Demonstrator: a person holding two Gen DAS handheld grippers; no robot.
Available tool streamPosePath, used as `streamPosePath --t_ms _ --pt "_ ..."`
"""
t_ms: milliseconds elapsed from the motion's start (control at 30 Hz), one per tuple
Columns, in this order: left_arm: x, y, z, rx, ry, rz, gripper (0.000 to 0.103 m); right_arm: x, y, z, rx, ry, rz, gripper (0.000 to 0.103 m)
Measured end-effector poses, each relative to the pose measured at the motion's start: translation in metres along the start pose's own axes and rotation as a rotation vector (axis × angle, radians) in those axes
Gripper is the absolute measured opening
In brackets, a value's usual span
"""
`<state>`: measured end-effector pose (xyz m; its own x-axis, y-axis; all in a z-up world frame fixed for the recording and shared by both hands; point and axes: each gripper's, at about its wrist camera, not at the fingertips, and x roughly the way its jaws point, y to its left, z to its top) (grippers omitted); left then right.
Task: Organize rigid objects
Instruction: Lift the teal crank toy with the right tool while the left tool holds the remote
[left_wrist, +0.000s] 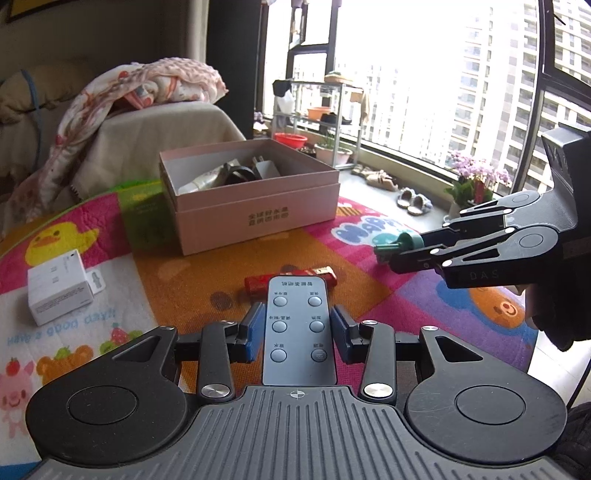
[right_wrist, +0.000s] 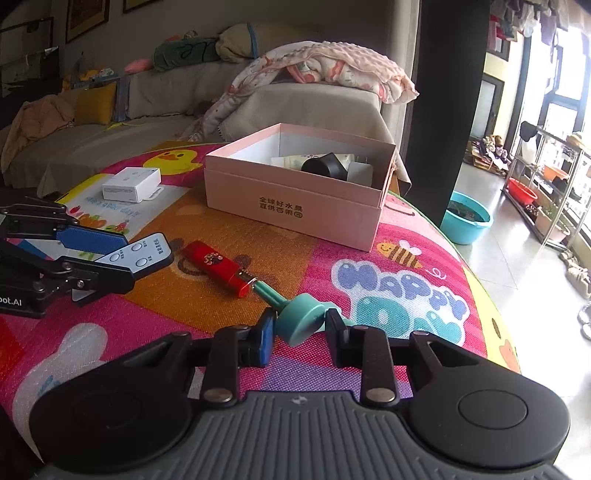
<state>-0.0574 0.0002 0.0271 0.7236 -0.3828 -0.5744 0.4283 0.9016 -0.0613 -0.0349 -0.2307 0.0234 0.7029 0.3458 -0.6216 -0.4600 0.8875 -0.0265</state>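
My left gripper (left_wrist: 298, 328) is shut on a grey remote control (left_wrist: 298, 321) with round buttons; it also shows in the right wrist view (right_wrist: 142, 253). My right gripper (right_wrist: 300, 325) is shut on a teal plastic piece (right_wrist: 301, 321) with a green stem, seen from the side in the left wrist view (left_wrist: 400, 245). A red lighter-like object (right_wrist: 218, 267) lies on the mat between the two grippers (left_wrist: 258, 282). An open pink box (left_wrist: 255, 192) holding several items stands further back (right_wrist: 295, 195).
A small white box (left_wrist: 59, 291) lies on the mat at the left (right_wrist: 131, 188). The colourful play mat (right_wrist: 406, 291) covers the surface. A sofa with a blanket (right_wrist: 321, 70) stands behind. A blue basin (right_wrist: 467, 218) sits on the floor at right.
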Motion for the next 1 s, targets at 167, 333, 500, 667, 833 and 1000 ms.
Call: streamPosePath --t_ms 167,333,500,667,833,1000 --pt "0.0 0.0 -0.002 -0.008 0.0 -0.007 0.043 -0.009 0.001 0.01 0.013 -0.044 0.008 0.017" --pt "-0.002 0.004 -0.003 -0.021 -0.007 -0.001 0.043 -0.016 0.007 0.015 -0.017 -0.067 0.011 0.01" --pt "-0.002 0.008 -0.007 -0.047 0.005 0.002 0.043 -0.004 0.014 0.009 -0.041 -0.022 0.015 0.019" --pt "-0.003 0.009 -0.008 -0.043 0.013 0.013 0.043 0.004 0.031 0.003 -0.139 -0.041 0.04 0.07" --pt "-0.004 0.009 -0.009 -0.04 0.012 0.011 0.043 0.027 0.037 0.004 -0.207 0.006 0.072 0.07" --pt "-0.007 0.006 -0.008 -0.028 0.002 -0.003 0.043 0.041 0.023 0.007 -0.127 0.05 0.122 0.062"
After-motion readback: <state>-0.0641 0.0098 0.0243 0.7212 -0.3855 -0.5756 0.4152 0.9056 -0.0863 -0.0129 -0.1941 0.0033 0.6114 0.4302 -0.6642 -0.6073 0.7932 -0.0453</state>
